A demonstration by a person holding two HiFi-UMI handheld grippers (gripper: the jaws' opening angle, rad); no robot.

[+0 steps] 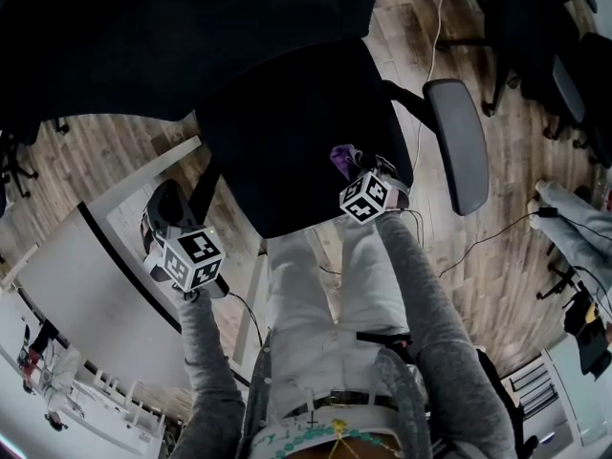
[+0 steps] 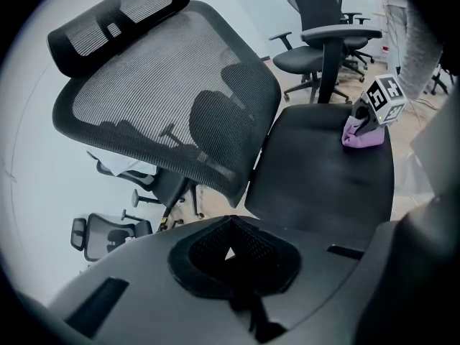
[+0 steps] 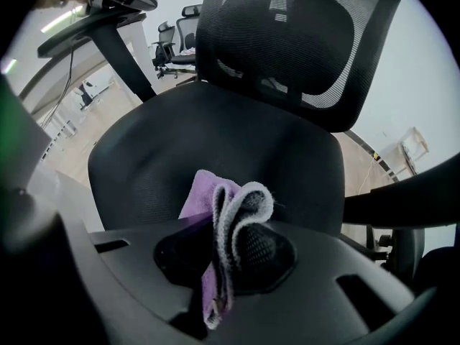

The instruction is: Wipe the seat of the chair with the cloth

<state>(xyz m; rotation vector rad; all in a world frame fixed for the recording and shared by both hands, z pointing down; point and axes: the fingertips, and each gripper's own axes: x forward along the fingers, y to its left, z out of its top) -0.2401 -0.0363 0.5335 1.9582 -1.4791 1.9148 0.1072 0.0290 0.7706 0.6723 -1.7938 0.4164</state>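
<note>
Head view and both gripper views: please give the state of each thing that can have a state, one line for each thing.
Purple cloth: bunched into folds, gripped, resting on the chair seat.
Right gripper: fingers shut on the purple cloth.
Left gripper: fingers together, holding nothing, beside the chair and off the seat.
Chair seat: bare except for the purple cloth.

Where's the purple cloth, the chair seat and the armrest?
purple cloth [image 3: 203,192], right gripper view, on its purple fold.
chair seat [image 3: 180,139], right gripper view, on the bare middle.
armrest [image 1: 457,142], head view, on its grey pad.
</note>
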